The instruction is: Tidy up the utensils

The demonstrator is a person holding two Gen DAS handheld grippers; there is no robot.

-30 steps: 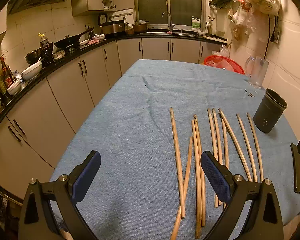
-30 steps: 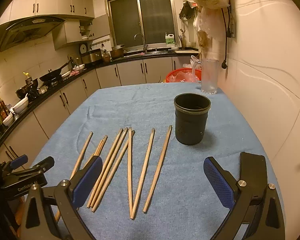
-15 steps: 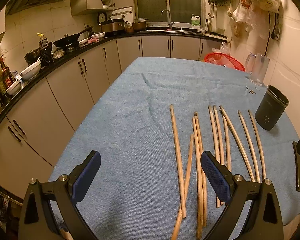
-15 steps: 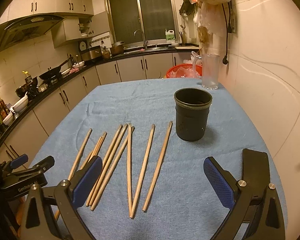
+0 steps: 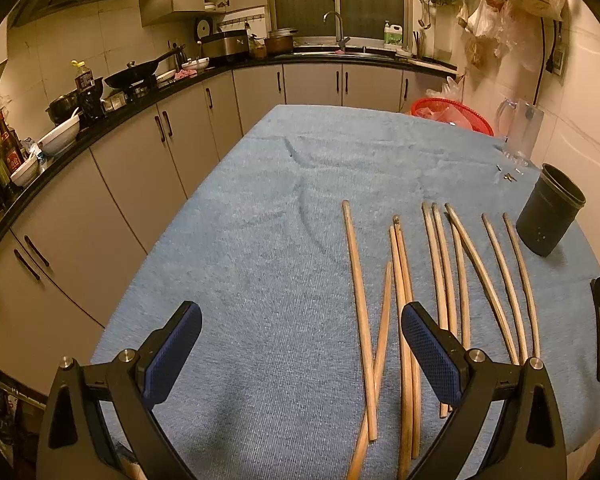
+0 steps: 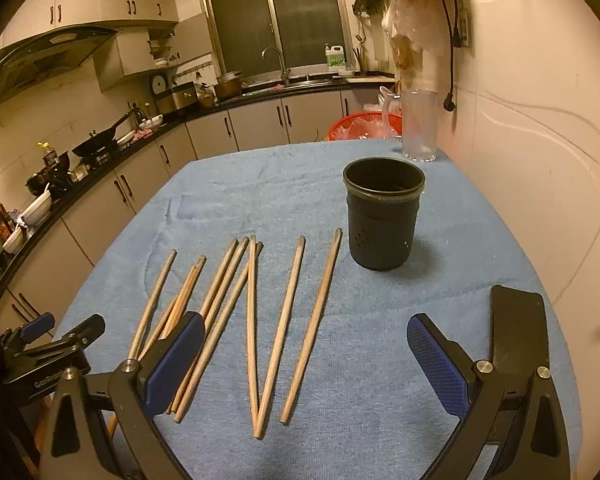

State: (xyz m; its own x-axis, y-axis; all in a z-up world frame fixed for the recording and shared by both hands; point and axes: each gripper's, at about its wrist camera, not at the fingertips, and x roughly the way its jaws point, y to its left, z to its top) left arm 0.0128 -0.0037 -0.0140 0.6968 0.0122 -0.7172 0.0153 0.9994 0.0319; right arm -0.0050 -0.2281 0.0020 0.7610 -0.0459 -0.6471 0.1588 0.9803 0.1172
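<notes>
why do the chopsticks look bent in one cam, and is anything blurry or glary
Left wrist view: fisheye bows the chopsticks near the right edge; lighting is warm and dim, focus sharp. Right wrist view: the chopsticks sit near centre and look straight; the holder casts a soft shadow to its right; the wall is pale and washed out, and the bag at the top is slightly blurred.

Left gripper (image 5: 300,354): two black angular arms, each showing triangular cut-outs and two round silver screw heads, are carrying blue fingers (image 5: 430,354) with a fine diamond-grid texture. Right gripper (image 6: 306,360): the same black frame, silver screws and blue textured fingers (image 6: 436,364) are appearing; seen from the right wrist, the other unit's black arm is bearing partly legible white lettering
</notes>
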